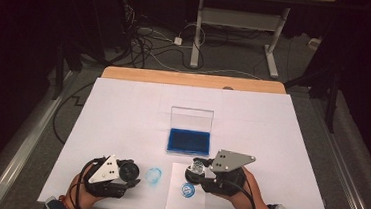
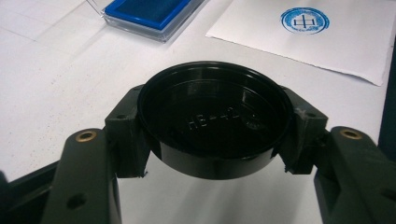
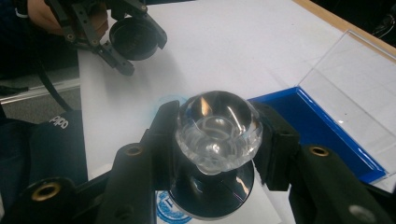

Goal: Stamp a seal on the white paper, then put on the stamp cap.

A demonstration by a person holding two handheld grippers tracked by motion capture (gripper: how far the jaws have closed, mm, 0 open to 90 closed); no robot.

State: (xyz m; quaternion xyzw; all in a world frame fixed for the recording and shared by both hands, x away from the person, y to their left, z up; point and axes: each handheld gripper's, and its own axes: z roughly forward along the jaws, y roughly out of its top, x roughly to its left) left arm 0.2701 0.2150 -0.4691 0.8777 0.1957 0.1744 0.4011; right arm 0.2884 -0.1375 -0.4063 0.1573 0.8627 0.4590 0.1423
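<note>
Over the white table (image 1: 123, 109), left fingers (image 2: 126, 135) clamp black cap (image 2: 212, 123), right fingers (image 3: 161, 135) grip stamp (image 3: 217, 128).

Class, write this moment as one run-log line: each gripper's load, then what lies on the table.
left gripper: shut on black cap | right gripper: shut on clear-handled stamp | paper sheet: blue seal print | blue ink pad: lid open

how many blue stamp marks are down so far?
2. One crisp round print on the small paper sheet beside the right tool; one fainter blue smudge on the white table cover, next to the left tool. Others could be hidden under the tools.
</note>
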